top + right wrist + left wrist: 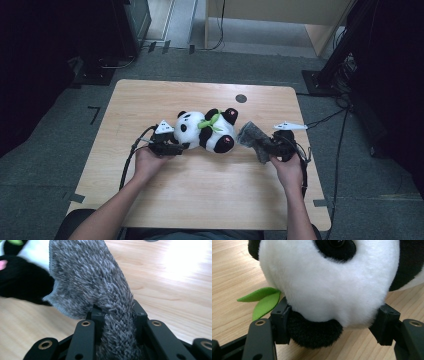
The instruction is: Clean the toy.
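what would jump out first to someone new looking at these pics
The plush panda lying mid-table, with a green leaf at its neck. The left gripper clamps its head, and the right gripper beside its feet pinches a fuzzy grey cloth.

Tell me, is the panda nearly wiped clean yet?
Hard to tell. Done: the left gripper is clamped on the head of the black-and-white plush panda, which lies on the wooden table, and the right gripper is shut on the fuzzy grey cloth. In hand: the cloth sits beside the panda's foot. Left: probably the wiping itself.
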`<state>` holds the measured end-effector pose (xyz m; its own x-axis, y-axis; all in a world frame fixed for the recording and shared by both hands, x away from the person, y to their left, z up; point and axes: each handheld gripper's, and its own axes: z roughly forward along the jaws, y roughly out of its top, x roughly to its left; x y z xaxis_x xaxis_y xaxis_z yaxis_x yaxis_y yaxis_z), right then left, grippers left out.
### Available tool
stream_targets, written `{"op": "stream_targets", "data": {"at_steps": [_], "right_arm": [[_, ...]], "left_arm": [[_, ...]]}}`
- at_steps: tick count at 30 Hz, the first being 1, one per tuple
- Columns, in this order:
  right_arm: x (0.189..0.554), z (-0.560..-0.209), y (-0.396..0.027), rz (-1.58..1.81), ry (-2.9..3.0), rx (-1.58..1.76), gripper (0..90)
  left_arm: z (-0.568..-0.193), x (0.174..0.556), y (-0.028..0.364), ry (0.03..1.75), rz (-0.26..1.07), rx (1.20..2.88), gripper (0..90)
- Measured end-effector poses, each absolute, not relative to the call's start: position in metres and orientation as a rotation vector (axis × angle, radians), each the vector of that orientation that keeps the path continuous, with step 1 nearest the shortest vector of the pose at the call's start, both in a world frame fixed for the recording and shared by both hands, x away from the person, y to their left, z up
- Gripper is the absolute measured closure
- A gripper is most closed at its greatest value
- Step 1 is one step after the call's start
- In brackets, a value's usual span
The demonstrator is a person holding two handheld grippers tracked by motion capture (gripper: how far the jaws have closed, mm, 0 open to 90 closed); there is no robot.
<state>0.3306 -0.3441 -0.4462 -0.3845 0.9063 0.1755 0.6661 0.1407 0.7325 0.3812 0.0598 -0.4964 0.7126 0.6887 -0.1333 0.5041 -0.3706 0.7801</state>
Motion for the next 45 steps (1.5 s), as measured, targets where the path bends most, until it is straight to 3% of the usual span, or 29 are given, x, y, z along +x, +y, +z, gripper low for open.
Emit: {"op": "stream_targets", "data": {"at_steps": [9, 25, 28, 38, 45], "right_arm": [[0.356, -0.458, -0.371, 1.089, 2.036, 1.635, 71.1], [0.387, -0.497, -0.383, 0.878, 2.045, 1.674, 65.3], [0.388, -0.499, -0.385, 0.888, 2.04, 1.688, 61.9], [0.384, -0.489, -0.387, 0.976, 2.002, 1.669, 35.8], [0.377, -0.476, -0.383, 1.06, 1.961, 1.631, 25.6]], "left_arm": [[-0.496, 0.381, 0.06, 0.908, 0.268, 2.05, 31.1], [-0.496, 0.381, 0.06, 0.91, 0.267, 2.047, 30.9], [-0.496, 0.381, 0.06, 0.911, 0.267, 2.045, 30.7], [-0.496, 0.381, 0.06, 0.911, 0.266, 2.047, 30.3], [-0.495, 0.382, 0.06, 0.914, 0.264, 2.045, 29.8]]}}
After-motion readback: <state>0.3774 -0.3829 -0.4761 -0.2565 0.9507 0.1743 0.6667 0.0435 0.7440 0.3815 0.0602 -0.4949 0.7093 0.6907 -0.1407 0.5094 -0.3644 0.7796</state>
